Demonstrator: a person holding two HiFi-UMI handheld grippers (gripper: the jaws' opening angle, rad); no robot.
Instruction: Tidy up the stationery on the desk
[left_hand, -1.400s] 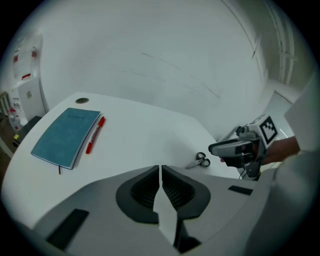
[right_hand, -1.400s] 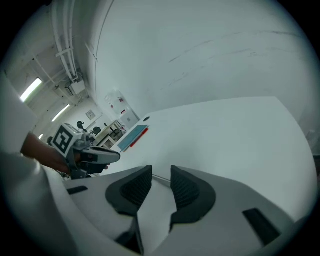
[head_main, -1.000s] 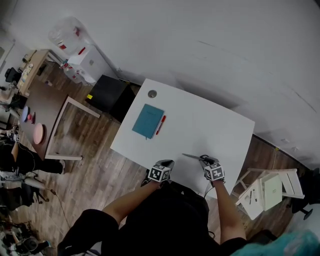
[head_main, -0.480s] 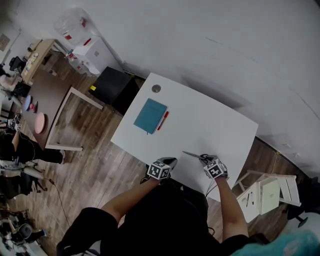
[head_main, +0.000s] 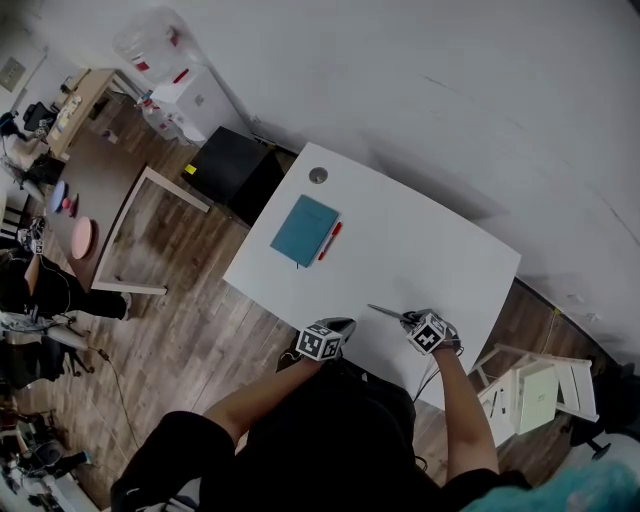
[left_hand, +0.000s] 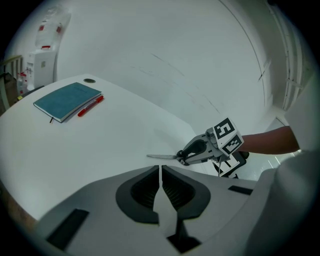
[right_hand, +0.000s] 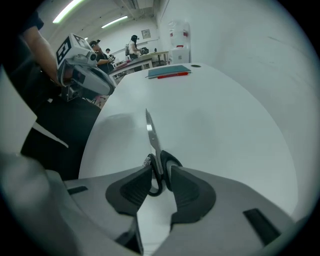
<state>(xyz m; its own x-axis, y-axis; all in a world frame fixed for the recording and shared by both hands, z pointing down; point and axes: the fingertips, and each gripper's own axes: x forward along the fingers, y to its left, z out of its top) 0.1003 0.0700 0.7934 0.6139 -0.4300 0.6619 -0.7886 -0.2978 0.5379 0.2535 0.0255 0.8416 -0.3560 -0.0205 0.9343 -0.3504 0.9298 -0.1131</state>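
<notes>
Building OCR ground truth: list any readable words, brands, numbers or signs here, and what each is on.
No legible text in any view.
Cubes on left gripper and right gripper: square marker patterns, no letters.
Pivot sticker on steel scissors with black handles: too blurred.
Red labels on white water dispenser: too small.
No print visible on teal notebook or red pen.

Our black top and the two grey grippers in our hands, seen from above.

We wear a loose black top (head_main: 330, 440) with short sleeves (head_main: 175, 450). The left gripper (head_main: 343, 323) and the right gripper (head_main: 405, 318) each have a pale grey, smoothly rounded plastic shell. Each carries a white cube (head_main: 319, 345) printed with black square markers. Dark ribbed pads (left_hand: 145, 187), curved like half-moons, sit inside the tips of each shell. A thin dark cable (head_main: 428, 377) hangs below the right gripper.
</notes>
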